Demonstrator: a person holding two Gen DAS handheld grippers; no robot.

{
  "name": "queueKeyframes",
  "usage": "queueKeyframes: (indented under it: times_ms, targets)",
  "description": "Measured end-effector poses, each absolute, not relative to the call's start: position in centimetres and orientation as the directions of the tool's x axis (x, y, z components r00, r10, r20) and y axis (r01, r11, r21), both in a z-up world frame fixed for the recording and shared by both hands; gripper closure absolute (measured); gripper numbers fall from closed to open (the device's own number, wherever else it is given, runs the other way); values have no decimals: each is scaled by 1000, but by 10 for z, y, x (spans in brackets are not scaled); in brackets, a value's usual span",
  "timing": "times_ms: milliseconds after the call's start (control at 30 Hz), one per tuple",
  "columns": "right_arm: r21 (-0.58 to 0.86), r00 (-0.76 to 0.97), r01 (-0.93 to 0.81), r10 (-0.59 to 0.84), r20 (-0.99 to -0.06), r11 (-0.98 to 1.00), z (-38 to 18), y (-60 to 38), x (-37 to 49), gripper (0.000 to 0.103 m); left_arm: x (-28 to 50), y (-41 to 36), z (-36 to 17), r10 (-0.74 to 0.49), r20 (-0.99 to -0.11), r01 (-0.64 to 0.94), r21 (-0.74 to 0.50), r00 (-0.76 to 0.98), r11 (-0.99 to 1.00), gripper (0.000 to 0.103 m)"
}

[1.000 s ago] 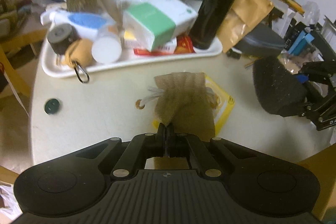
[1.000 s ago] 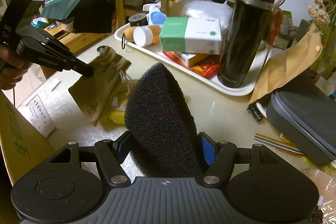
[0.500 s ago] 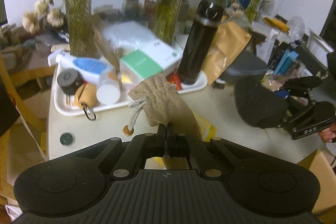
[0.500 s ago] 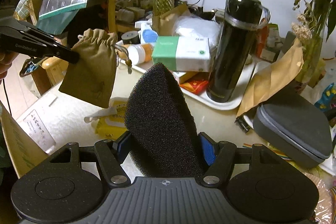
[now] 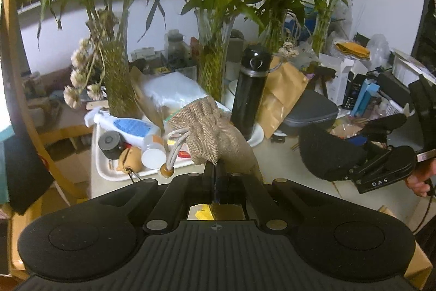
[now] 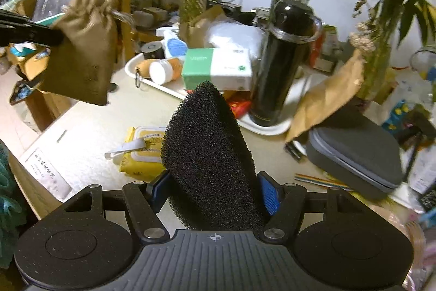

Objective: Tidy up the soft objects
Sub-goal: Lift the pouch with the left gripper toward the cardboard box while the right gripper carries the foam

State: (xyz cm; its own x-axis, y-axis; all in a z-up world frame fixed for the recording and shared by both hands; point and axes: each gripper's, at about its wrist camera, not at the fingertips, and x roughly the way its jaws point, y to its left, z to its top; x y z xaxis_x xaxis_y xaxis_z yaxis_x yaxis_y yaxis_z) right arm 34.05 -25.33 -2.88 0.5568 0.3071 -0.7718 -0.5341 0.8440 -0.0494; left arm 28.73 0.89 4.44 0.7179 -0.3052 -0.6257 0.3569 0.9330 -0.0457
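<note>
My left gripper (image 5: 215, 168) is shut on a tan burlap drawstring pouch (image 5: 215, 132), which hangs in the air above the table; its cord ends in a wooden bead (image 5: 166, 171). In the right wrist view the same pouch (image 6: 81, 51) dangles at the upper left from the left gripper's fingers (image 6: 41, 36). My right gripper (image 6: 212, 187) is shut on a black foam sponge (image 6: 207, 152), squeezed between the blue pads (image 6: 268, 192). The left wrist view shows that sponge (image 5: 329, 154) at the right, held by a hand.
A white tray (image 6: 261, 127) at the back of the table carries a black flask (image 6: 283, 67), a green-and-white tissue pack (image 6: 218, 70), bottles and packets. A yellow wipes pack (image 6: 144, 149) lies on the table. A grey case (image 6: 354, 154) and plant vases (image 5: 215, 72) crowd the right and back.
My left gripper has lifted the pouch off the yellow wipes pack and high above the table. The right gripper with the sponge has risen a little.
</note>
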Motion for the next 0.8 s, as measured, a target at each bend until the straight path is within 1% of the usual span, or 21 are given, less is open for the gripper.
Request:
queueKeyframes:
  times_ms: [300,567,800]
  targets:
    - [-14,607,-426,274,-746,905,13,-254,318,33,250,-20,83,-312,-601,396,7,736,918,102]
    - [0,615,-404,272,-741,915,42,-247,290,33,221,-31,103,-327,-609,396,-23,723,918,102]
    - [-18,595,-439,275,-755,898,68,-245,254,33,191,-38,122,-328,-607,409,-4,724,912,102]
